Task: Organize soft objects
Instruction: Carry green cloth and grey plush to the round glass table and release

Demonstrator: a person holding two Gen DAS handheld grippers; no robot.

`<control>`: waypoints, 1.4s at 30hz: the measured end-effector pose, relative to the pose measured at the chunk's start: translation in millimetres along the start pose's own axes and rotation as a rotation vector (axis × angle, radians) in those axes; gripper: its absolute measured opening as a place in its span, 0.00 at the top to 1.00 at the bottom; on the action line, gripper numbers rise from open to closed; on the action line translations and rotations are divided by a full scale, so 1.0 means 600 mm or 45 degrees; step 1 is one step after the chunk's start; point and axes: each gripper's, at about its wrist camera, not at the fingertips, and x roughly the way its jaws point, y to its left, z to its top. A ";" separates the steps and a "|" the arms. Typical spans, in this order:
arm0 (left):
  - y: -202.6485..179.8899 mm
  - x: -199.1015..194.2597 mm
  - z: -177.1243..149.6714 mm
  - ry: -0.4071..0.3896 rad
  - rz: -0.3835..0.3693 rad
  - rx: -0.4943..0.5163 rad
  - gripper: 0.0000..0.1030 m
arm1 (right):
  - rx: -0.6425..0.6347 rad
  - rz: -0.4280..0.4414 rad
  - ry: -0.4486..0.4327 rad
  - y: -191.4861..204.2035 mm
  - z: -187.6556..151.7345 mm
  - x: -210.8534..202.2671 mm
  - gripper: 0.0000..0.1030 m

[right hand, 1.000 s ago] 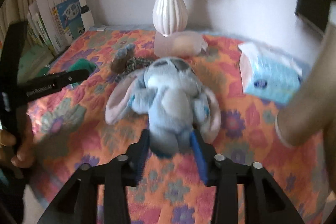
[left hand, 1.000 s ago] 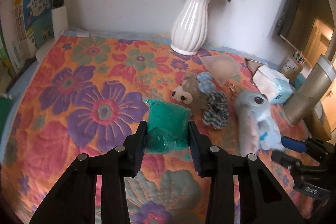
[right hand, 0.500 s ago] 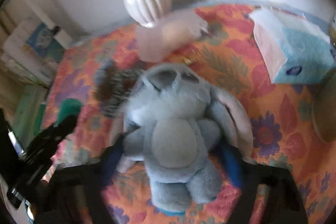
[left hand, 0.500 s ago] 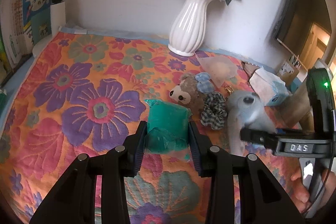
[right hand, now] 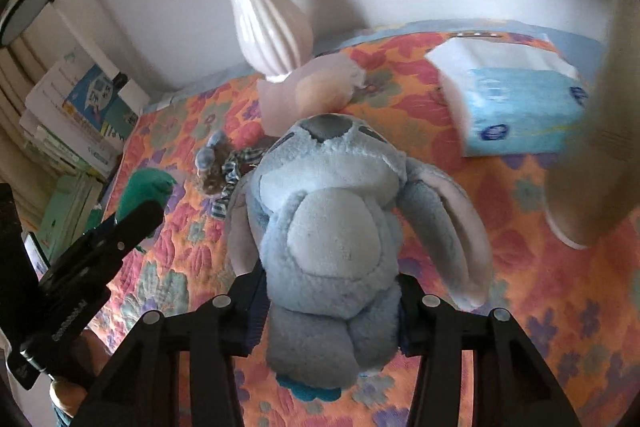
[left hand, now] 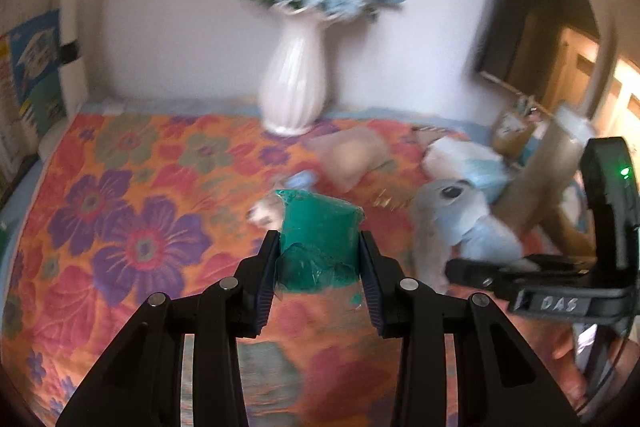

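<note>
While its two fingers press in on both sides of a green bag (left hand: 318, 243), the left hand-held gripper (left hand: 319, 279) holds that bag lifted above the flowered cloth (left hand: 132, 227) covering the tabletop. Beyond the bag, a small brown plush (left hand: 264, 213) lies on the cloth, partly hidden and blurred. To the right, the right hand-held gripper (right hand: 328, 311) is clamped around the lower body of a blue plush toy (right hand: 332, 219), which is raised with its head pointing away from the camera and its long ears hanging to either side. Behind that toy, a checked scrunchie (right hand: 236, 171) rests just beside the brown plush. Farther back, a clear pouch (right hand: 316, 95) lies near the foot of a white vase (right hand: 272, 23) holding blue flowers. A tissue pack (right hand: 516, 107) sits at the far right.
</note>
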 end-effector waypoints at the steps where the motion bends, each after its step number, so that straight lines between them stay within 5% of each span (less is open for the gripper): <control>1: -0.013 -0.002 0.004 -0.002 -0.019 0.014 0.66 | 0.003 0.004 0.010 -0.004 -0.001 -0.008 0.53; 5: -0.061 -0.005 0.012 0.001 -0.092 0.061 0.66 | 0.067 0.115 0.070 -0.036 -0.015 -0.040 0.53; 13: -0.212 0.000 0.007 0.058 -0.339 0.180 0.66 | 0.117 -0.074 -0.038 -0.139 -0.061 -0.177 0.53; 26: -0.447 -0.007 0.028 0.030 -0.556 0.459 0.66 | 0.293 -0.210 -0.254 -0.312 -0.093 -0.362 0.53; 42: -0.627 0.099 0.090 -0.011 -0.577 0.460 0.66 | 0.456 -0.311 -0.532 -0.479 0.032 -0.461 0.52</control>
